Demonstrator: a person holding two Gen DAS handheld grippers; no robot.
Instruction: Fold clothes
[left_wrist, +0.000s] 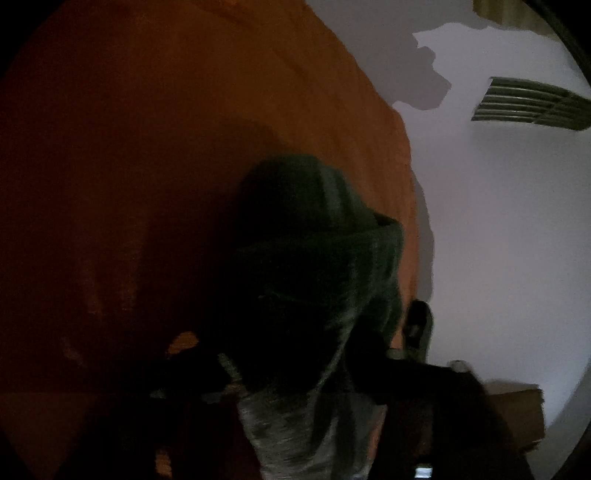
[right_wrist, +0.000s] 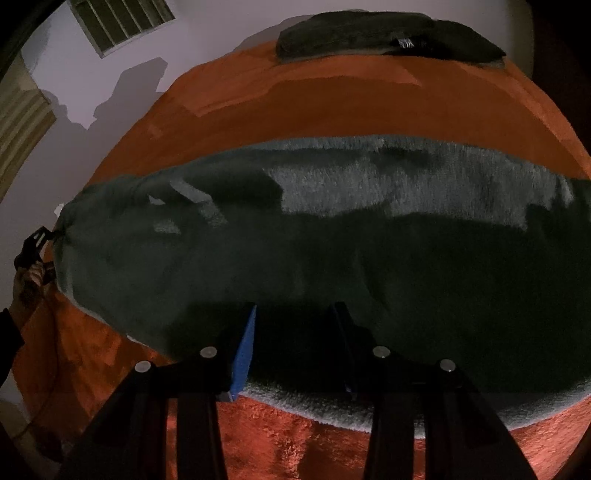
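A dark green fuzzy garment (right_wrist: 332, 229) lies stretched crosswise on an orange fleece blanket (right_wrist: 332, 103). My right gripper (right_wrist: 295, 332) stands open over the garment's near edge, its blue-padded left finger (right_wrist: 245, 347) and dark right finger (right_wrist: 343, 332) wide apart. At the far left, my left gripper (right_wrist: 44, 236), held by a hand (right_wrist: 31, 275), is shut on the garment's gathered left end. In the dim left wrist view, the green garment (left_wrist: 317, 236) bunches up right in front of the left gripper (left_wrist: 321, 350) and hides most of its fingers.
A second dark folded garment (right_wrist: 388, 37) rests at the blanket's far edge. A white wall (left_wrist: 498, 221) with a vent (left_wrist: 532, 103) lies beyond the blanket's left side. A brown box (left_wrist: 517, 413) sits low by the wall. A curtain (right_wrist: 18, 125) hangs at left.
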